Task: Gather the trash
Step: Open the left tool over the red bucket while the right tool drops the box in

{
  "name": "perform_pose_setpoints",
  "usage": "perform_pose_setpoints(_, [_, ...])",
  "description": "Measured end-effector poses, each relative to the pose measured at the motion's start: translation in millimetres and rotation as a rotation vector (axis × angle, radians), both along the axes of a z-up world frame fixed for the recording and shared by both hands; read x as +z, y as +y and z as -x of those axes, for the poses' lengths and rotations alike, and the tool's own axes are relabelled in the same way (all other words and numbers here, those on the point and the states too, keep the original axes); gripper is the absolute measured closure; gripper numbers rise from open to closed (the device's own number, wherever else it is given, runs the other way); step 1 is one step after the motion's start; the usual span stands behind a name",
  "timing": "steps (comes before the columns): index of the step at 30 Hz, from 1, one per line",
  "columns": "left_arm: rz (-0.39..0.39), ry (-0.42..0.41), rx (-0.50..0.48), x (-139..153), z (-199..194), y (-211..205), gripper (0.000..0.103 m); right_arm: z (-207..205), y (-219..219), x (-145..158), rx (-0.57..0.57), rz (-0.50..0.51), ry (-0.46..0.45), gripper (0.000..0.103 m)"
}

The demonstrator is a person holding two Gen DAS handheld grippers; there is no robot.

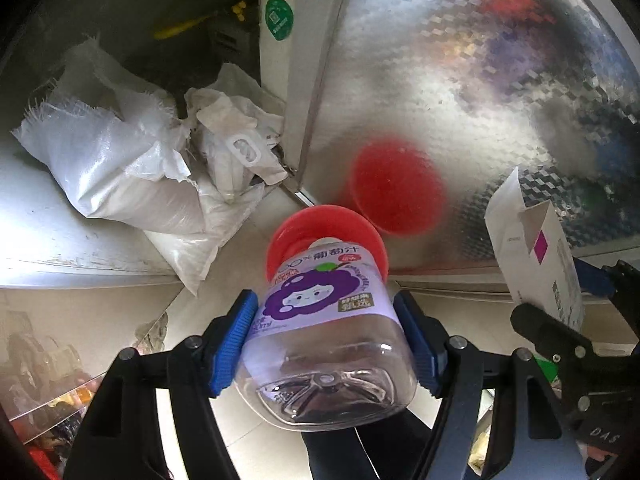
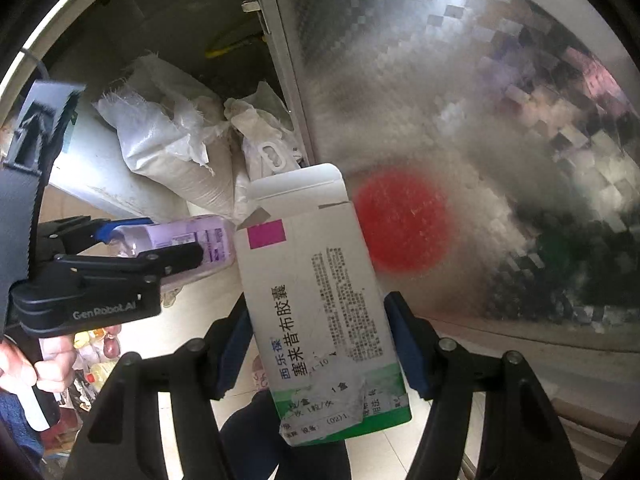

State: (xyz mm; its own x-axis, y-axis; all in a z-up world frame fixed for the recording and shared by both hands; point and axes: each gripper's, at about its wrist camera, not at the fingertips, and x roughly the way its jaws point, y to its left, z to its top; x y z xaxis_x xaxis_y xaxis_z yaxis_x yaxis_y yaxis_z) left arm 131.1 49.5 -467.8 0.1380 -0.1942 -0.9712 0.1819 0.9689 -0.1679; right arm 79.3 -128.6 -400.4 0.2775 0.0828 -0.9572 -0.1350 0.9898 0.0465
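Left wrist: left gripper (image 1: 326,340) clamped on empty bottle (image 1: 320,344), blue pads against both sides, held over red bin (image 1: 326,236). Sacks (image 1: 120,168) lie left of bin.
Right wrist: right gripper (image 2: 320,344) clamped on box (image 2: 320,312), top flap open, beside reflective door (image 2: 480,120).

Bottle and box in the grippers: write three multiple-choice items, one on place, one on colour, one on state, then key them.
1. What lies directly beyond the bottle in the left wrist view?
A. red bin
B. white sack
C. green sticker

2. What colour is the square on the box?
A. yellow
B. magenta
C. black

3. The box's top flap is:
A. taped shut
B. torn off
C. open

Answers: 1 A, the red rim shows past its label; 2 B, magenta near the top corner; 3 C, the flap stands up.
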Motion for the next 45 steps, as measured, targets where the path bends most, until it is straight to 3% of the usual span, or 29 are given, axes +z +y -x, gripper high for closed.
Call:
perform_pose_setpoints(2, [-0.013, -0.010, 0.003, 7, 2, -2, 0.034, 3, -3, 3, 0.002, 0.002, -0.004, 0.040])
perform_pose_setpoints(5, [0.042, -0.021, -0.014, 14, 0, -3, 0.034, 4, -3, 1, 0.001, -0.001, 0.000, 0.040])
perform_pose_setpoints(14, [-0.007, -0.053, -0.006, 19, -1, 7, 0.034, -1, 0, -2, -0.013, -0.003, 0.005, 0.040])
perform_pose_setpoints(25, [-0.029, -0.060, 0.017, 18, 13, 41, 0.001, -11, 15, -12, -0.012, 0.001, 0.033, 0.040])
perform_pose_setpoints(40, [-0.032, -0.013, 0.055, -6, 17, 79, 0.000, -33, 46, -55, 0.047, 0.052, 0.082, 0.039])
perform_pose_setpoints(41, [-0.034, -0.010, 0.055, -7, 17, 81, 0.000, -34, 46, -56, 0.050, 0.058, 0.080, 0.035])
perform_pose_setpoints(42, [-0.035, -0.009, 0.056, -8, 17, 83, 0.000, -35, 47, -58, 0.053, 0.064, 0.077, 0.022])
perform_pose_setpoints(45, [-0.039, -0.011, 0.061, -9, 17, 86, 0.000, -37, 48, -59, 0.060, 0.078, 0.051, 0.008])
